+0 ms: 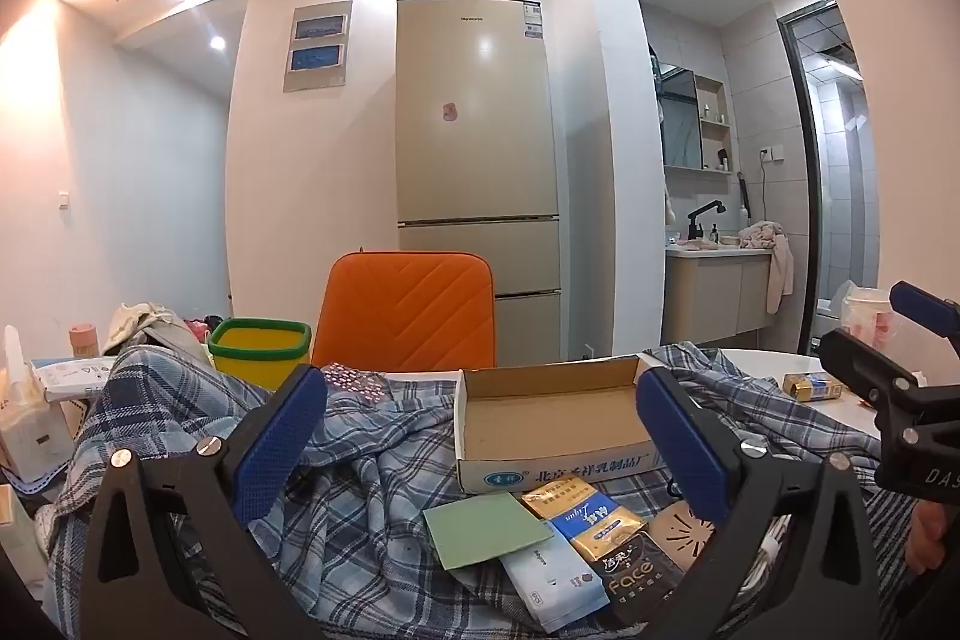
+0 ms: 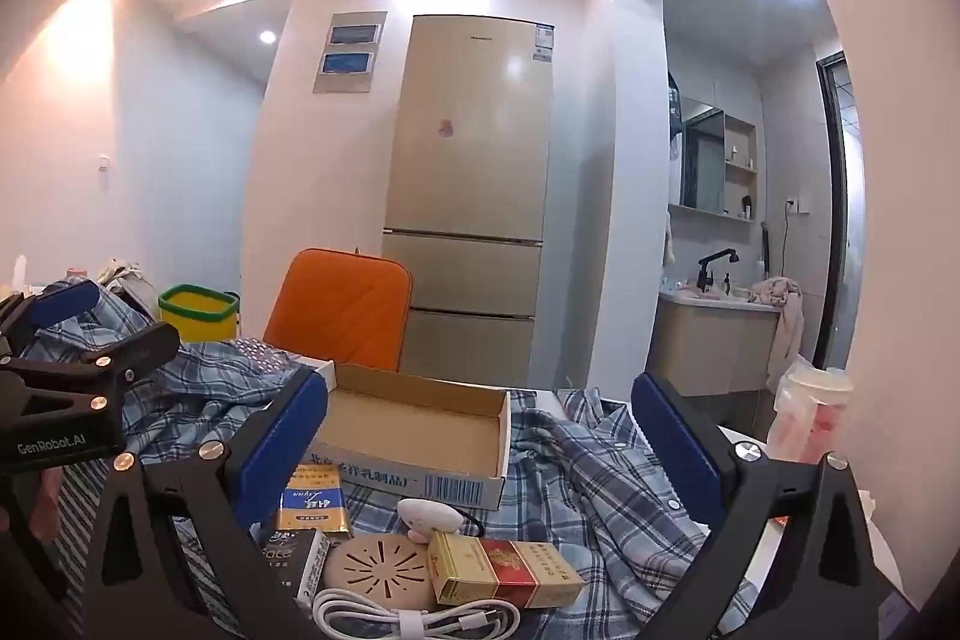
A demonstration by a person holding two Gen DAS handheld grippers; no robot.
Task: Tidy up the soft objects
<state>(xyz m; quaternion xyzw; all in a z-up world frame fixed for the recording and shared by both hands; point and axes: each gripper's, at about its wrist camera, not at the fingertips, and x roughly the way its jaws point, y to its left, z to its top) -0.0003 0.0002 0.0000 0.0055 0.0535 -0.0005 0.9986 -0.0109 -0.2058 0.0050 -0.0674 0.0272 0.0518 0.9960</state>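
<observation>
A blue plaid shirt (image 1: 372, 460) (image 2: 600, 466) lies crumpled across the table. On it stands an open, empty cardboard box (image 1: 540, 472) (image 2: 414, 478). In front of the box lie soft tissue packs: a blue-and-gold one (image 1: 594, 517) (image 2: 315, 502), a dark "Face" one (image 1: 636, 574) (image 2: 294, 559) and a white one (image 1: 555, 580). My left gripper (image 1: 480, 382) (image 2: 102, 322) hovers open above them, nothing between its blue pads. My right gripper (image 2: 480, 382) (image 1: 882, 334) is open too, beside it on the right, over the packs and holding nothing.
A green pad (image 1: 486, 526), a round beige vented disc (image 2: 378, 568), a red-and-gold carton (image 2: 504, 574) and a coiled white cable (image 2: 414, 619) lie near the packs. Behind the table stand an orange chair (image 1: 408, 310) and a yellow bin (image 1: 261, 349). A plastic cup (image 2: 810, 418) stands at the right.
</observation>
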